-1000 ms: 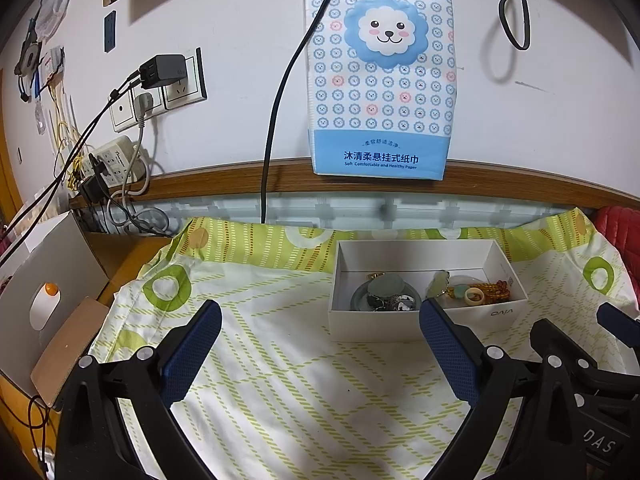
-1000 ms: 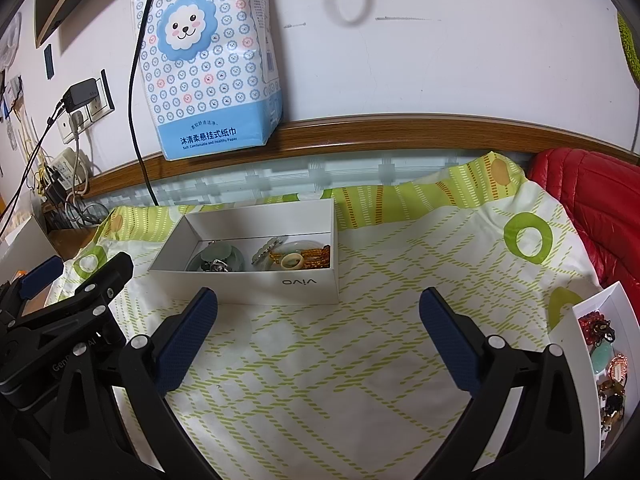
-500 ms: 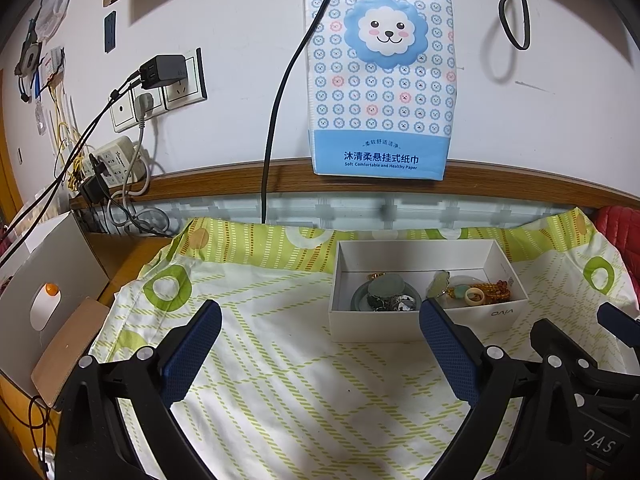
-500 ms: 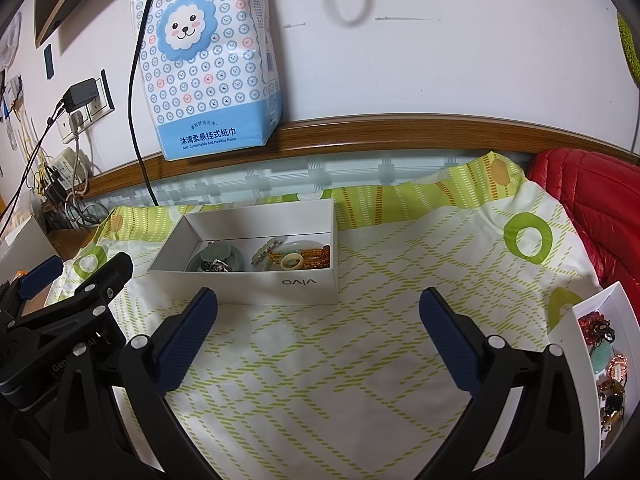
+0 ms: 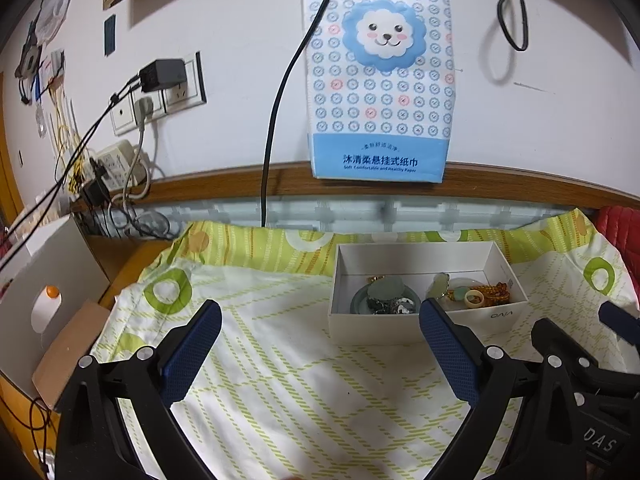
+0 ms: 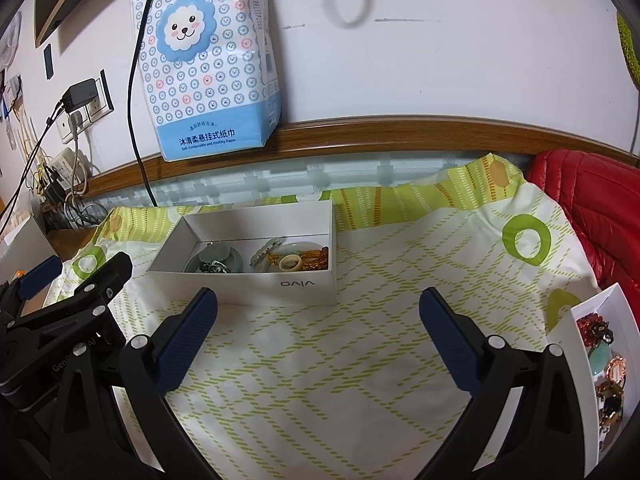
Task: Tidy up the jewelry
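Both idle: left gripper and right gripper spread wide, empty, hovering over cloth. White box center frame, tray lower right, likely sort endpoints.

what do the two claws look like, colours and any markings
Both match: the left claw and right claw have black plastic frames with silver screws, and fingers faced with textured dark blue pads. White lettering shows on each body, only partly readable.

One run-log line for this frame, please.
left gripper: open, empty | right gripper: open, empty | white box: holds jewelry | second tray: jewelry, right edge
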Tool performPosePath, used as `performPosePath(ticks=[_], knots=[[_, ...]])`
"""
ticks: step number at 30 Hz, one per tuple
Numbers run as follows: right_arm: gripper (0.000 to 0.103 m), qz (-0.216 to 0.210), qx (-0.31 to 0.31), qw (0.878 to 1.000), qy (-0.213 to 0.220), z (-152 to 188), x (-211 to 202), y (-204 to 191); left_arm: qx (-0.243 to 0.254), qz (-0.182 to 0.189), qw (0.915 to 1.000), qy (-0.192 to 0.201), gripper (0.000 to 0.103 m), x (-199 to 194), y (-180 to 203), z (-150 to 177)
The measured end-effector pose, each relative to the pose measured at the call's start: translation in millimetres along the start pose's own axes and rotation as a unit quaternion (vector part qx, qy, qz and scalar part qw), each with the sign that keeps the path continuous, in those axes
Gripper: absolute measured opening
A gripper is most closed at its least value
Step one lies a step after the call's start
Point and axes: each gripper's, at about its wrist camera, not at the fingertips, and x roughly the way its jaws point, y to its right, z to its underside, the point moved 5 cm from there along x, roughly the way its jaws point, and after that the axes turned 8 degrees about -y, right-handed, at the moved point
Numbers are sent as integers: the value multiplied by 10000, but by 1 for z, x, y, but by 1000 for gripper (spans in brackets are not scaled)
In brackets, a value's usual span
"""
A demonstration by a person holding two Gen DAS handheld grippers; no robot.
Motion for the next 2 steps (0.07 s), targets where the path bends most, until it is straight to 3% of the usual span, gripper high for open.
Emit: performPosePath(ticks=[2], knots=[[98, 3, 61, 10000, 65, -2, -3, 3, 47, 30, 10000, 1, 99, -1, 3, -2]])
